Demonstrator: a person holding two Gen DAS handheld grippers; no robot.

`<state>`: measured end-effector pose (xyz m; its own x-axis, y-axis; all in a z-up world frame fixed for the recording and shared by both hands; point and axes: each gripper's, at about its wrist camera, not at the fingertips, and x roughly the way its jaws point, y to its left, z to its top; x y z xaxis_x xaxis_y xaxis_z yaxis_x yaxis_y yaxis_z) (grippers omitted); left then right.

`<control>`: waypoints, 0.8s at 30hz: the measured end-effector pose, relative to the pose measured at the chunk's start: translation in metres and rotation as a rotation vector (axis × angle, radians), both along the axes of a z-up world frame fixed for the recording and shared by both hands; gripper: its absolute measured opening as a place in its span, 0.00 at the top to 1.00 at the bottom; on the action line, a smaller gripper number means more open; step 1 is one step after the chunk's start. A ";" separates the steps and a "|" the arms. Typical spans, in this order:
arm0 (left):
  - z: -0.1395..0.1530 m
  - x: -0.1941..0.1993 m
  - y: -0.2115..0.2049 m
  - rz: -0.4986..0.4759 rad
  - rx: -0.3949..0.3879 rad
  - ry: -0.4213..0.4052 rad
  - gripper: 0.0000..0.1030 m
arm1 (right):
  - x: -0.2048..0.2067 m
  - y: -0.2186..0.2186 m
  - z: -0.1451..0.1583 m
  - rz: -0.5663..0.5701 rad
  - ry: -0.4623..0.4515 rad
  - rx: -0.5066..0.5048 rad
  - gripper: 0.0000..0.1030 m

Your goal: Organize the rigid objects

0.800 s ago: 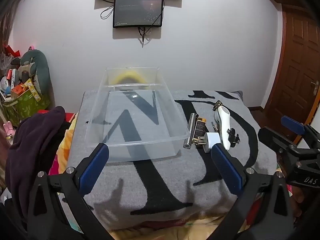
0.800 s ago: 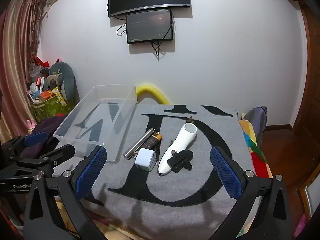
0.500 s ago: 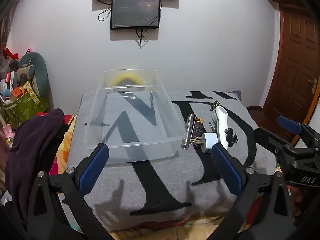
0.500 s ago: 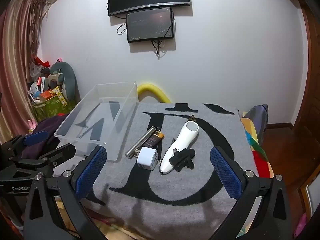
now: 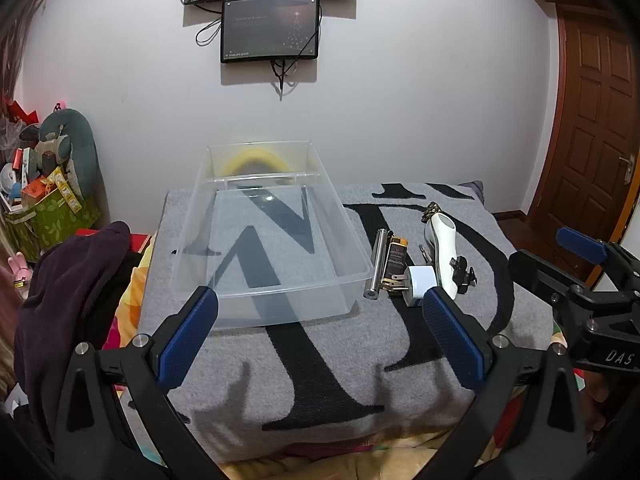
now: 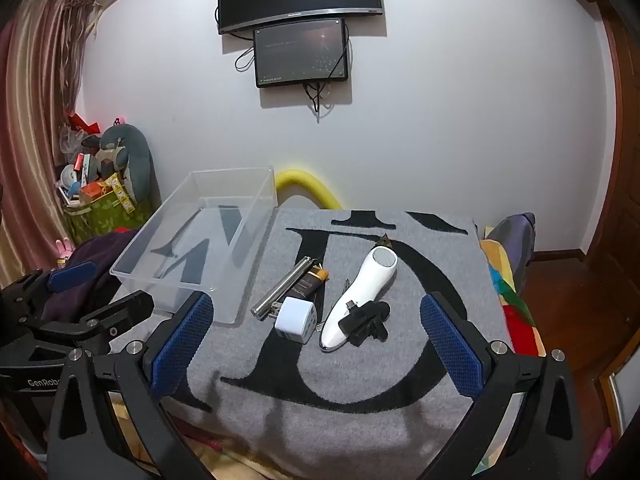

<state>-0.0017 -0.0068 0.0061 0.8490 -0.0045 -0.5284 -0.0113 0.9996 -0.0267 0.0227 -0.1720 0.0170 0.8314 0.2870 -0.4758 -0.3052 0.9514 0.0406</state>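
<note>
The white charger (image 5: 418, 283) hides part of the dark lighter (image 5: 394, 265); its label is unreadable.

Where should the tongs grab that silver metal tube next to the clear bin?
Probably grip the silver tube mid-length, coming from above with the right tongs, fingers across its width. It lies flat beside the lighter, so the far half, clear of the white charger, looks easiest.
</note>
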 end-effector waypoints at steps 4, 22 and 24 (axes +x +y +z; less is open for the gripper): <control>0.001 -0.001 0.000 -0.001 0.002 -0.001 0.00 | 0.000 0.000 0.000 0.000 -0.001 0.002 0.00; 0.001 -0.002 0.000 0.002 0.006 -0.005 0.00 | -0.001 0.000 0.005 0.002 0.003 0.009 0.00; 0.001 -0.002 0.000 0.002 0.006 -0.005 0.00 | -0.001 0.001 0.005 0.004 0.003 0.009 0.00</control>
